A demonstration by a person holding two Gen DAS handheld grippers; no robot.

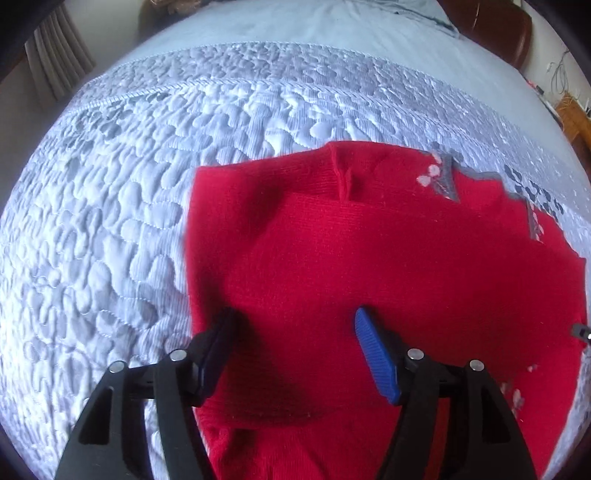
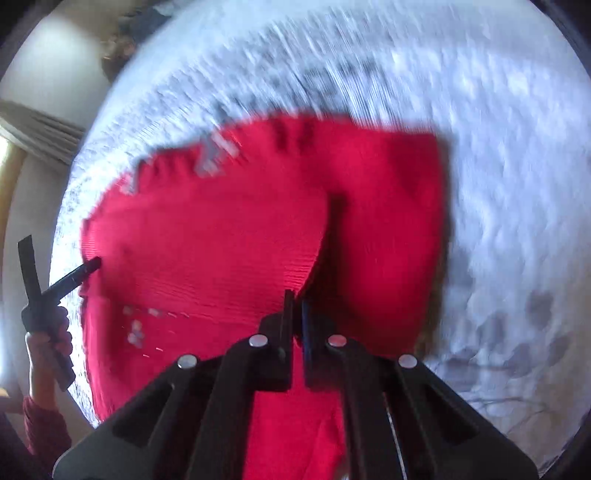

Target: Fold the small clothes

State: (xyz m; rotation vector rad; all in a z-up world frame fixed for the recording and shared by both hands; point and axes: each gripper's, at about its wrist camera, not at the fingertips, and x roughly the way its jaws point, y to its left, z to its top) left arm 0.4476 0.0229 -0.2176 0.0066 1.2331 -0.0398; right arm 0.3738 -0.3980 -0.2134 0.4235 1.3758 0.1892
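Note:
A red knitted garment with grey and pink trim lies partly folded on the quilted bedspread. My left gripper is open, its blue-padded fingers spread over the garment's near left part, holding nothing. In the right wrist view the garment fills the middle, with a folded layer lifted. My right gripper is shut on a fold of the red cloth at its edge. The left gripper shows at the left edge, held in a hand.
The pale blue quilted bedspread covers the bed all around the garment. A brown chair stands beyond the bed at the far right, a curtain at the far left, a wooden piece of furniture at the right.

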